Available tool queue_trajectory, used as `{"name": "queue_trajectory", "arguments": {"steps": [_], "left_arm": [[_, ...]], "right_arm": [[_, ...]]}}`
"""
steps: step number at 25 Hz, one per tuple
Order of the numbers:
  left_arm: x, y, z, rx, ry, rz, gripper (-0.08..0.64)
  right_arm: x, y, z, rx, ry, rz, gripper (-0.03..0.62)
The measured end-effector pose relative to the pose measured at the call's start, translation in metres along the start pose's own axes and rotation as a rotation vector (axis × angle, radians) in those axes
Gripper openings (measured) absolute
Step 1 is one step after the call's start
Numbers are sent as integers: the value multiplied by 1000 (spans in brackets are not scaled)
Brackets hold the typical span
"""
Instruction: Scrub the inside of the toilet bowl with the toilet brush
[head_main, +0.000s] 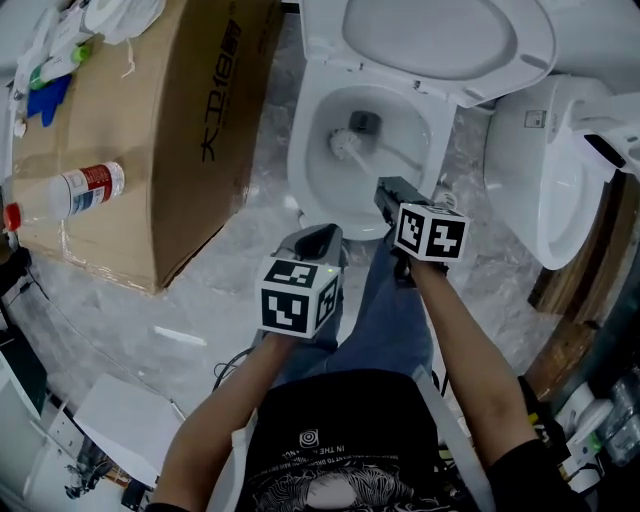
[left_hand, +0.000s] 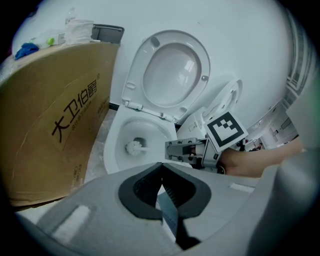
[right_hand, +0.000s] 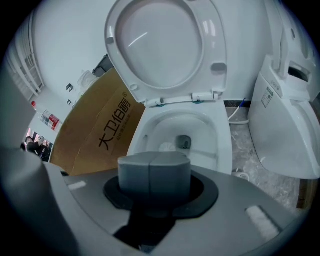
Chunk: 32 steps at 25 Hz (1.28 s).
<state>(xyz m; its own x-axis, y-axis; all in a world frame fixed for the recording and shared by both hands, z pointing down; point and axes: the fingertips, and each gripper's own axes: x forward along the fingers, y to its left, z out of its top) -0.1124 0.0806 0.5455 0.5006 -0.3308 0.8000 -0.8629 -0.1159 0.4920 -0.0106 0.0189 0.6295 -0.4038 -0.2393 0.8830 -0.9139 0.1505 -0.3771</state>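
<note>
Seen from above, a person stands over a white ceramic toilet bowl (head_main: 303, 150) whose white plastic seat and lid (head_main: 440, 40) are raised. The white-bristled toilet brush (head_main: 345, 143) lies inside the bowl. Its head is near the dark drain opening and its thin white handle slants toward the rim on the person's right.

The left gripper (head_main: 318, 238) hovers above the person's blue-jeaned leg, short of the bowl. Its dark jaw tips are pressed together on nothing. The right gripper (head_main: 388, 190) is at the near rim with its grey jaws also pressed flat together, and nothing shows between them (the handle seems to pass just beside it).

A large brown cardboard box (head_main: 150, 130) stands to the left of the bowl, and a second white toilet (head_main: 550, 170) to the right.

The brush is already in place, but neither gripper holds it. The handle probably has to be grasped before any scrubbing, and the porcelain gives no sign of how much has been done.
</note>
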Motion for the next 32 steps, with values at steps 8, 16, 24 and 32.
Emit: {"name": "queue_trajectory", "arguments": {"steps": [8,16,24,32], "left_arm": [[-10,10,-4,-5,10,32,-9],[-9,5,-2,13,19,31,-9],[10,-15,-1,55,42,-3,-9],[22,-27,4,60,39,-25,-9]], "right_arm": [[8,-18,33,-5,-39,-27,150],[-3,-53,51,19,-70,-81,150],[-21,-75,19,70,-53,-99,150],[-27,-58,-33,77,4,-38,150]]}}
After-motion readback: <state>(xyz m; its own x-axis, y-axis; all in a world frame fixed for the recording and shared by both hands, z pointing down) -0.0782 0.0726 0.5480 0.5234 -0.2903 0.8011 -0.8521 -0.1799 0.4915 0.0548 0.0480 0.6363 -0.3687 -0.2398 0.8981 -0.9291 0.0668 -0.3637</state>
